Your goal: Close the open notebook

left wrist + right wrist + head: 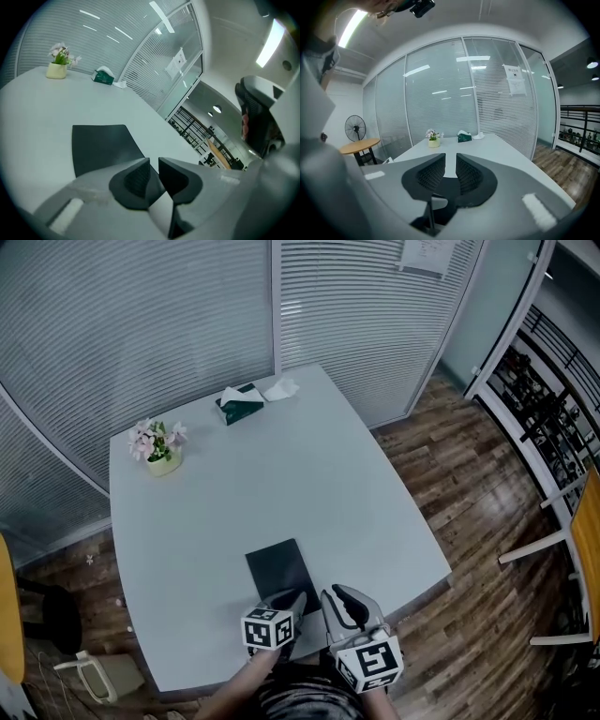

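Hovering left gripper (292,600): at the table's near edge, tips over the near end of the notebook. In its own view (153,162) the jaws stand a narrow slit apart with nothing between the pads; contact with the cover cannot be told.
Right gripper (336,595): just beside the left one, pointing the same way, off the notebook's near right corner. Its own view (450,158) shows the jaws narrowly apart and empty.
Marker cubes: one on each gripper, nearest the person; the left cube (270,628) sits slightly further forward than the right cube (371,661).
Notebook (281,572): dark cover, closed, lying flat on the table close to its near edge. In the left gripper view (105,146) it lies ahead and left of the jaws.
Table (281,484): pale top, bare across the middle.
Flower pot (163,461): pale pot with pink blossoms, far left part of the table, well apart from the notebook (56,70) (434,142).
Tissue box (241,406): green, near the far edge, a white tissue sticking up (103,77) (464,137).
Loose tissue (281,387): white, crumpled, just beside the box's right end.
Glass wall (141,324): slatted blinds behind the table; a paper notice (427,254) is fixed to a pane on the right (515,79).
Wooden floor (469,521): right of the table.
Fan (355,127): standing far left, beside a round wooden table (358,146).
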Demonstrator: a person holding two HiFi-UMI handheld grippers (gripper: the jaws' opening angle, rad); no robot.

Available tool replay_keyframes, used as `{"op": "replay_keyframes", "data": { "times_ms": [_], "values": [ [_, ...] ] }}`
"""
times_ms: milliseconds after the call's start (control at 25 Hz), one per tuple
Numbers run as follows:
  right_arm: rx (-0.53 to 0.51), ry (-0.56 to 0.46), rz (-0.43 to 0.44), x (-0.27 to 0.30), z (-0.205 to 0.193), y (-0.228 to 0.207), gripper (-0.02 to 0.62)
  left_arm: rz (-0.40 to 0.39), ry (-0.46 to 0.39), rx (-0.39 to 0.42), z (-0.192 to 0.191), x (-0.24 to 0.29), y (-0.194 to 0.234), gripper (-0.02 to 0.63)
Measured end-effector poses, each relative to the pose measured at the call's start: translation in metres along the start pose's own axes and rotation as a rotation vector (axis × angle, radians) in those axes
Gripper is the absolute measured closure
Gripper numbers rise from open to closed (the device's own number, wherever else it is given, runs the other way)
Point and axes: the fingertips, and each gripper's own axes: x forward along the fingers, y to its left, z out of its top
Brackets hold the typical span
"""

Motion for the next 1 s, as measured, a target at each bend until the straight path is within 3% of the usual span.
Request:
{"op": "replay_keyframes", "data": {
  "times_ms": [360,1000],
  "values": [
    [-0.016,0.029,0.06,0.008,-0.009,0.024,0.538,-0.01,-0.142,0.033,0.023,-0.055,-0.01,0.601],
    [-0.04,0.004,0.189,0.031,-0.002,0.088,0.592,0.004,-0.388,0.149,0.082,-0.154,-0.026,0.601]
  ]
}}
